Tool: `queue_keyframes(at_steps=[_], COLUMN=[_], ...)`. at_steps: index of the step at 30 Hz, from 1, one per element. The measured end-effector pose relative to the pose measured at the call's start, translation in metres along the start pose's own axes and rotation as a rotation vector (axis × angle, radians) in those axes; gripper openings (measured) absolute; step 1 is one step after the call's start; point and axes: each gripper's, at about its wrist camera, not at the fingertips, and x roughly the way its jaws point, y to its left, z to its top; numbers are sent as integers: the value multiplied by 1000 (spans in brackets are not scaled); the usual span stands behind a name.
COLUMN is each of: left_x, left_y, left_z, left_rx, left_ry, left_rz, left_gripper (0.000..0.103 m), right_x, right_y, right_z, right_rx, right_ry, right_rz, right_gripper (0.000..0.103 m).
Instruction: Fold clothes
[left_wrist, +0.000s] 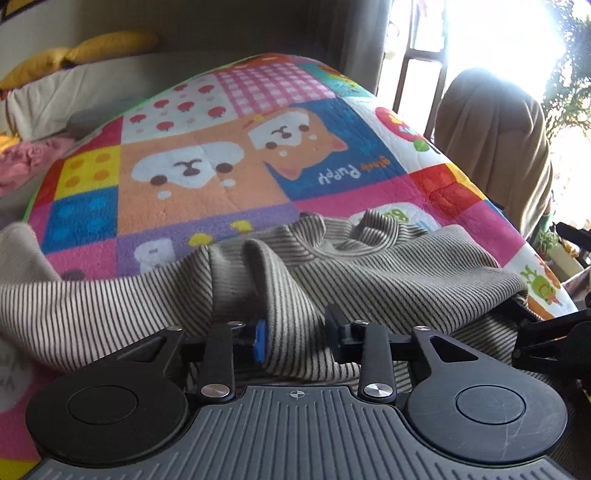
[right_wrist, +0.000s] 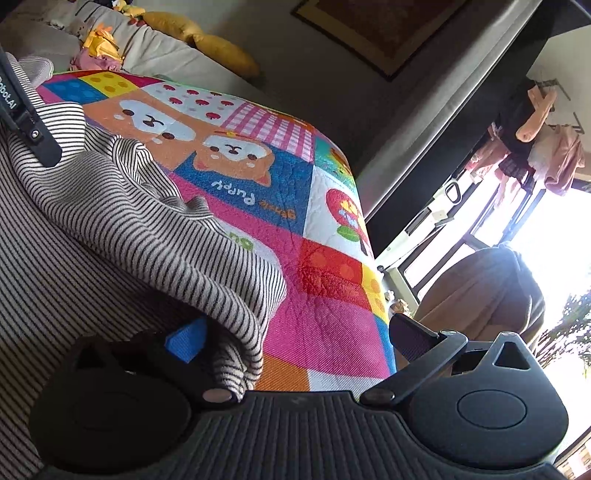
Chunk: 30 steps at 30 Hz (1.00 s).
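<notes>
While both grippers, left gripper (left_wrist: 295, 334) and right gripper (right_wrist: 295, 339), gape apart, striped top (left_wrist: 369, 273) sprawls over patchwork quilt (left_wrist: 207, 173)

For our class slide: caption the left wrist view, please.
Left tongs straddle a fold of the striped top on a cartoon quilt.

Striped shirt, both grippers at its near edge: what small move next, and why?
Probably close the right gripper first. Its jaws stand wide open with only the striped shirt draped over the blue-padded one, while the left gripper already has a raised fold between its jaws. The shirt lies rumpled on the patchwork quilt.
</notes>
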Motion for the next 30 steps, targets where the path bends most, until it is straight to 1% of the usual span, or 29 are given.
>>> queue_keyframes(at_steps=[4, 5, 7, 8, 11, 14, 15, 16, 17, 18, 19, 21, 22, 23, 24, 26, 27, 28, 29, 30], left_x=[-10, -12, -10, -6, 10, -1, -5, -12, -20, -24, -27, -21, -15, -9, -3, 4, 7, 9, 9, 8], left_y=[-3, -4, -4, -2, 7, 28, 35, 41, 46, 48, 49, 48, 46, 44, 39, 29, 24, 18, 12, 8], left_z=[25, 29, 32, 29, 15, 11, 10, 10, 11, 11, 10, 7, 4, 2, -2, -6, -8, -8, -7, -4], left_rx=[95, 124, 173, 186, 199, 84, 45, -4, -54, -86, -117, -174, -191, -192, -177, -124, -91, -52, -12, 19], left_ry=[-124, -153, -178, -167, -81, -67, -63, -63, -63, -50, -37, 33, 62, 80, 86, 71, 58, 48, 38, 17], left_rz=[54, 73, 130, 149, 166, 131, 119, 65, 8, -46, -100, -163, -175, -167, -134, -88, -65, -46, -37, -28], left_gripper=[22, 22, 21, 21, 21, 23, 28, 41, 48, 58, 63, 67, 67, 67, 67, 63, 58, 43, 32, 19], right_x=[-4, -3, 4, 8, -3, -14, -17, -21, -25, -28, -26, -19, -15, -14, -13, -16, -17, -18, -19, -20], right_y=[-10, -11, -8, -7, -9, -12, -13, -13, -14, -15, -14, -10, -8, -7, -6, -1, 1, 2, 3, 4], right_z=[10, 11, 9, 8, 9, 9, 9, 9, 9, 9, 8, 6, 6, 6, 6, 6, 6, 5, 5, 4], right_rx=[30, 42, 29, 23, 15, 6, 4, 1, -2, -5, -30, -59, -57, -47, -35, -30, -38, -44, -50, -56], right_ry=[-61, -62, -29, -12, -15, -19, -20, -21, -22, -23, -20, -2, 10, 17, 17, 9, 4, 3, 2, 1], right_rz=[-76, -89, -76, -69, 12, 94, 121, 149, 176, 202, 174, 129, 121, 124, 134, 147, 149, 151, 153, 154], right_gripper=[103, 103, 103, 103, 103, 103, 103, 103, 103, 103, 103, 103, 103, 103, 103, 103, 103, 103, 103, 103])
